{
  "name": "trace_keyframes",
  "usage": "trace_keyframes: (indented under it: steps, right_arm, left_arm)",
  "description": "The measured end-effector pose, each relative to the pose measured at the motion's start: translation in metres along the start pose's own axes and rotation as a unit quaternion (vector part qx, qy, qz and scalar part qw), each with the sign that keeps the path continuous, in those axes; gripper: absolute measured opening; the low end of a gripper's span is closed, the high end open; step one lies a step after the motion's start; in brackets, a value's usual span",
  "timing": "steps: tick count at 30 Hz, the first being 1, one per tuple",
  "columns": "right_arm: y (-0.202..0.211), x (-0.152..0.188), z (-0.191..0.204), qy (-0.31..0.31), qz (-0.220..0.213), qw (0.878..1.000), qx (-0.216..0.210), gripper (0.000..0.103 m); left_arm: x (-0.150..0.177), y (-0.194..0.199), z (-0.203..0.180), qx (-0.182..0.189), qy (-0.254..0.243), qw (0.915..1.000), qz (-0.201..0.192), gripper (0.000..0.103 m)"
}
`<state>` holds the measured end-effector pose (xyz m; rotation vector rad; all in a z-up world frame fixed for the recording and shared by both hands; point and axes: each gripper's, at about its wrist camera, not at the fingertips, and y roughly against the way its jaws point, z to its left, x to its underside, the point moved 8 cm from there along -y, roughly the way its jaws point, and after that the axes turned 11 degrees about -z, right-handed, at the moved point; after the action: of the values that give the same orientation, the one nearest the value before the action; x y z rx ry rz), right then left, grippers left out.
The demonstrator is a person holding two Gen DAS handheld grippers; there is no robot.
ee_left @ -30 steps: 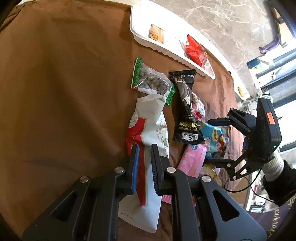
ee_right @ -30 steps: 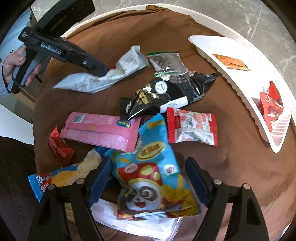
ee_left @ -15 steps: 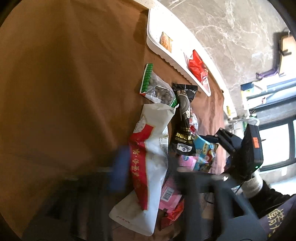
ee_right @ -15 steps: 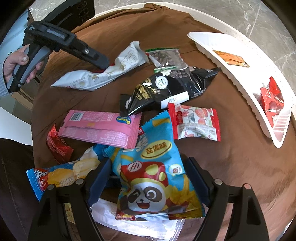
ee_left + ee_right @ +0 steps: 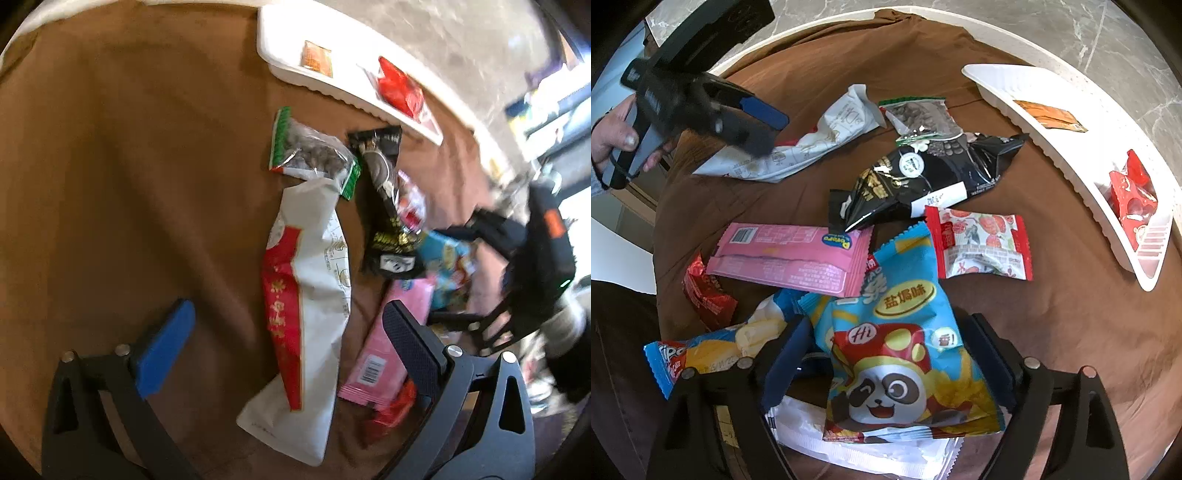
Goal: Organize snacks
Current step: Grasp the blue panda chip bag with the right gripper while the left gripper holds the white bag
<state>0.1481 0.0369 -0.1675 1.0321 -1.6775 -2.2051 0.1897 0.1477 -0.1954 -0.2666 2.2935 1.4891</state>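
Table [image 5: 1071,332] under a brown cloth, snack packets scattered over its middle. White tray [image 5: 1027,110] at the far edge holds only two items: a small orange sachet [image 5: 1049,118] and a red packet [image 5: 1134,199]. Judged from that, sorting is at an early stage, with most of the pile left.

Outside the tray, all on the cloth: white-and-red bag [image 5: 306,302], long and crumpled; clear green-edged bag of dark nuts or seeds [image 5: 919,114] touching its far end; black pouch [image 5: 923,181] overlapping the nut bag; red-and-white strawberry-print packet [image 5: 982,247] just beside the black pouch; pink flat pack [image 5: 790,254]; small dark-red wrapper [image 5: 705,291] near the cloth's edge; blue chip bag [image 5: 713,347]; blue panda bag [image 5: 901,362] lying on a white ridged packet [image 5: 864,446].

Left hand-held gripper [image 5: 291,332]: jaws opening, spread wide. The white-and-red bag lies flat between them, pads clear of it on both sides, so nothing is gripped. Left view is motion-blurred, so contact at the bag's near end is hard to rule out, though it looks free.

Right hand-held gripper [image 5: 890,362]: jaws opening, straddling the panda bag. Pads sit close to the bag's edges but do not appear to press it.

Remaining, by my reading: every packet on the cloth has yet to reach the tray.
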Motion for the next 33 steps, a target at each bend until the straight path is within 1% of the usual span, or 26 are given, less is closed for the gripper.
trace_keyframes:
  steps: [1,3,5,6,7,10,12,16,17,18,19,20,23,24,25,26,27,28,29,31,33]
  right_arm:
    - [0.0,-0.001,0.001,0.0,0.0,1.0,0.001,0.09]
    - [-0.001,-0.001,0.003,0.0,-0.001,1.0,0.0,0.091]
    - [-0.001,-0.002,0.003,0.003,0.0,1.0,0.001,0.092]
    - [-0.001,-0.001,0.004,0.002,0.0,1.0,0.001,0.093]
    - [-0.002,-0.002,0.004,0.0,0.0,1.0,0.001,0.093]
    - [-0.002,-0.004,0.004,-0.002,0.001,1.0,0.001,0.093]
    - [-0.003,-0.004,0.006,-0.005,0.002,1.0,0.001,0.094]
    - [-0.005,-0.006,0.004,-0.012,0.008,1.0,0.0,0.094]
    - [-0.005,-0.007,0.002,-0.013,0.01,1.0,-0.001,0.094]
    - [-0.005,-0.008,0.0,-0.014,0.01,1.0,-0.001,0.094]
    - [-0.006,-0.008,-0.004,-0.016,0.01,1.0,-0.001,0.094]
    - [-0.005,-0.008,-0.007,-0.019,0.008,1.0,-0.003,0.093]
    - [-0.002,-0.01,-0.015,-0.034,-0.002,0.999,-0.01,0.084]
    - [-0.001,-0.011,-0.018,-0.039,-0.005,0.999,-0.012,0.078]
    - [0.0,-0.011,-0.022,-0.043,-0.007,0.999,-0.009,0.07]
    - [0.001,-0.012,-0.027,-0.049,-0.008,0.999,-0.006,0.065]
    - [0.001,-0.012,-0.031,-0.052,-0.007,0.999,-0.007,0.062]
    - [0.002,-0.012,-0.034,-0.06,-0.008,0.998,-0.01,0.06]
    - [0.003,-0.012,-0.037,-0.064,-0.01,0.998,-0.011,0.059]
    - [0.005,-0.013,-0.041,-0.07,-0.013,0.997,-0.015,0.053]
    - [0.007,-0.013,-0.044,-0.078,-0.015,0.997,-0.016,0.051]
  left_arm:
    - [0.002,-0.003,-0.002,-0.015,-0.016,0.9997,0.005,0.103]
    - [0.007,-0.012,-0.009,-0.056,-0.062,0.9963,0.019,0.103]
    - [0.013,-0.02,-0.016,-0.091,-0.105,0.9899,0.029,0.103]
    - [0.015,-0.023,-0.018,-0.105,-0.117,0.9871,0.031,0.103]
    - [0.016,-0.026,-0.019,-0.117,-0.124,0.9849,0.03,0.103]
    - [0.016,-0.031,-0.019,-0.14,-0.117,0.983,0.02,0.103]
    - [0.015,-0.032,-0.018,-0.144,-0.106,0.9837,0.015,0.103]
    - [0.016,-0.032,-0.014,-0.143,-0.1,0.9845,0.02,0.102]
    - [0.013,-0.031,-0.013,-0.145,-0.1,0.9842,0.019,0.096]
    - [0.012,-0.029,-0.012,-0.147,-0.101,0.9838,0.015,0.088]
    - [0.009,-0.025,-0.015,-0.145,-0.102,0.9841,0.012,0.083]
    - [0.007,-0.023,-0.015,-0.14,-0.099,0.985,0.008,0.074]
    - [0.002,-0.019,-0.016,-0.126,-0.087,0.9882,0.003,0.062]
    - [0.002,-0.019,-0.016,-0.124,-0.087,0.9885,0.002,0.06]
    - [0.001,-0.018,-0.018,-0.122,-0.089,0.9886,0.001,0.059]
    - [0.0,-0.017,-0.019,-0.121,-0.088,0.9888,0.0,0.055]
    - [0.003,-0.013,-0.017,-0.119,-0.088,0.9891,-0.002,0.048]
    - [0.003,-0.012,-0.018,-0.119,-0.088,0.989,-0.005,0.044]
    - [0.004,-0.009,-0.016,-0.118,-0.084,0.9894,-0.005,0.043]
    - [0.001,-0.007,-0.014,-0.111,-0.072,0.9912,-0.008,0.041]
    - [0.0,-0.005,-0.011,-0.1,-0.059,0.9932,-0.009,0.04]
